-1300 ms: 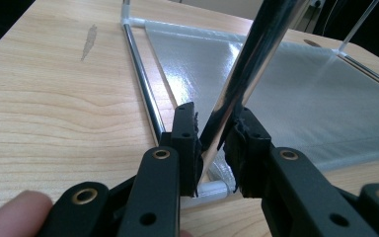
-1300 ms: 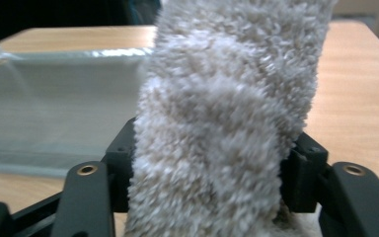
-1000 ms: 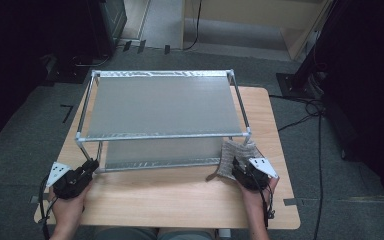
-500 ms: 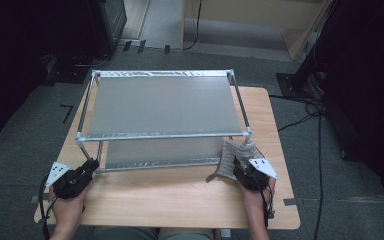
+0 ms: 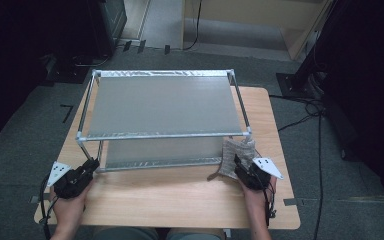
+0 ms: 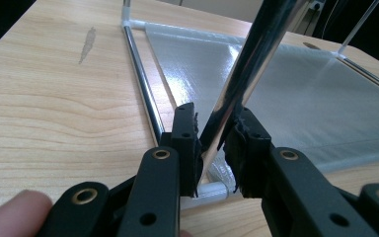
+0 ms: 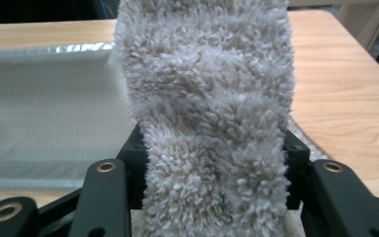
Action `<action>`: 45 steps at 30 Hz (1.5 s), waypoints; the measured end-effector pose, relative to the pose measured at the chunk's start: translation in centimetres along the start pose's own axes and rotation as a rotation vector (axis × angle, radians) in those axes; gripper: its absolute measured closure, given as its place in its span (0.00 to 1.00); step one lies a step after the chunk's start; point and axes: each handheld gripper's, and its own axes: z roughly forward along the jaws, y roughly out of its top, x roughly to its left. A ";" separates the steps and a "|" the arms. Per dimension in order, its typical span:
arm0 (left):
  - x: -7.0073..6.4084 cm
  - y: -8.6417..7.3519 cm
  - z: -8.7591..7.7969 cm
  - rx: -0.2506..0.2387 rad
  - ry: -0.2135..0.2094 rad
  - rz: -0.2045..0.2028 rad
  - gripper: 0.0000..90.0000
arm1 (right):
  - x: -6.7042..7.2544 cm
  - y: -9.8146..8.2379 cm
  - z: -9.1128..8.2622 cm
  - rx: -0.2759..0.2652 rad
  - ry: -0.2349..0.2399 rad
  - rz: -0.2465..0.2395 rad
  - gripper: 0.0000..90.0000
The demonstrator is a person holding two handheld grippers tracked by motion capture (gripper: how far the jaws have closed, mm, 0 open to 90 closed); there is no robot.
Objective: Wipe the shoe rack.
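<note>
A two-shelf metal rack [image 5: 162, 135] stands on the wooden table [image 5: 180, 195]. At its front-left corner my left gripper [image 5: 92, 164] is shut on the shiny upright leg [image 6: 256, 54], which runs up between the pads of that gripper [image 6: 216, 123]. A fluffy beige cloth [image 5: 236, 152] hangs at the rack's front-right leg. My right gripper [image 5: 238, 166] has just been closing on it. The cloth [image 7: 207, 98] is bunched between the jaws of that gripper [image 7: 212, 148], and both pads press into the pile.
The rack's lower shelf [image 6: 296, 89] is a pale translucent sheet lying close to the tabletop. Bare wood runs along the table's front edge between my hands. Cables [image 5: 310, 107] trail on the grey floor to the right, and dark equipment stands at the back left.
</note>
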 end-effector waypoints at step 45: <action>0.6 -0.4 -2.7 0.039 -0.085 0.072 0.80 | 3.0 -0.3 -4.1 -0.040 -0.128 -0.028 0.72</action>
